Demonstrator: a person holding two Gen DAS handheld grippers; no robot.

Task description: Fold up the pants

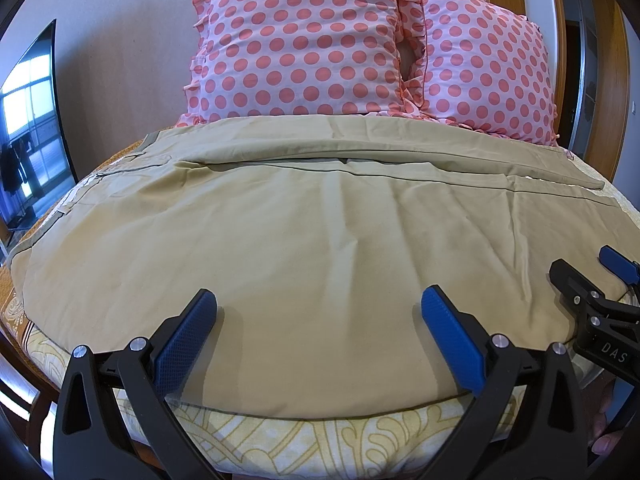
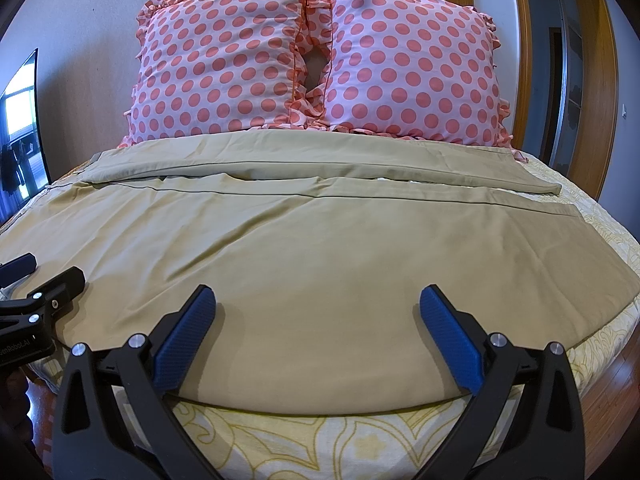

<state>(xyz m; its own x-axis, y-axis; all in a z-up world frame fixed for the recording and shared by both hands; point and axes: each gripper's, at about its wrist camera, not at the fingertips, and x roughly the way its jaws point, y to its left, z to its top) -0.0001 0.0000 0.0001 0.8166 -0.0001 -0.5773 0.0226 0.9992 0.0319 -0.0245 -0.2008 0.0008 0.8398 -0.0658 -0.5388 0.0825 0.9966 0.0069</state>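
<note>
Khaki pants [image 1: 304, 224] lie spread flat across the bed, waistband to the left, leg ends to the right; they also fill the right wrist view [image 2: 320, 248]. The far leg overlaps the near leg along a long seam. My left gripper [image 1: 318, 332] is open and empty, just above the near edge of the pants. My right gripper [image 2: 318, 332] is open and empty over the same near edge, further right. The right gripper shows at the right edge of the left wrist view [image 1: 588, 276]. The left gripper shows at the left edge of the right wrist view [image 2: 44, 276].
Two pink polka-dot pillows [image 1: 304, 40] [image 2: 412, 68] stand against the wall at the head of the bed. The yellow patterned bedsheet [image 2: 320, 440] shows at the near edge. A dark TV screen [image 1: 32, 140] is at the left; a wooden door frame [image 2: 600, 80] at the right.
</note>
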